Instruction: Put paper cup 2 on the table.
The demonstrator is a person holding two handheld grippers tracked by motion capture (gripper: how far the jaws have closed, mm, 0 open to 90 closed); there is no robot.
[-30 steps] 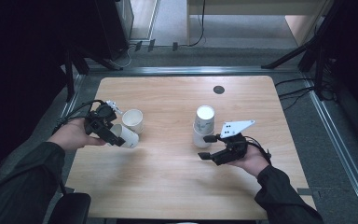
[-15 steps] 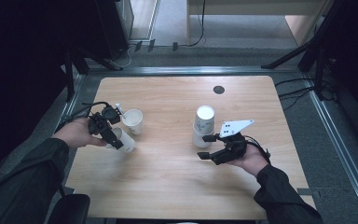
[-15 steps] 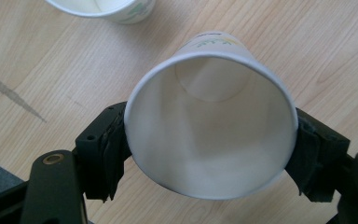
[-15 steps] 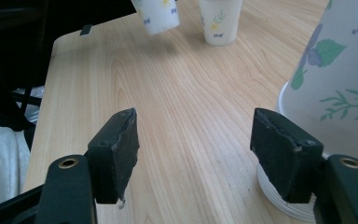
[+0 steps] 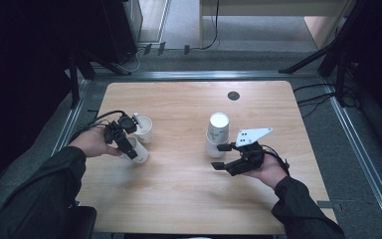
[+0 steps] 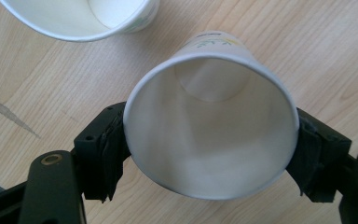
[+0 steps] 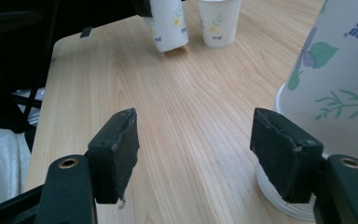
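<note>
Tilted further since a second ago, cup [image 6: 212,116] clamped at its rim in left gripper [image 5: 123,141], mouth toward the hand, just beside upright cup [image 5: 143,129]; right gripper [image 5: 222,156] wide, empty, stack [image 5: 217,134] just beyond, nearer it.

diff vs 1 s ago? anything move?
The left gripper has tipped its paper cup a little further over, jaws clamped on its sides throughout. Unchanged: the upright cup beside it, the stacked cups, and the right gripper, open next to that stack.
</note>
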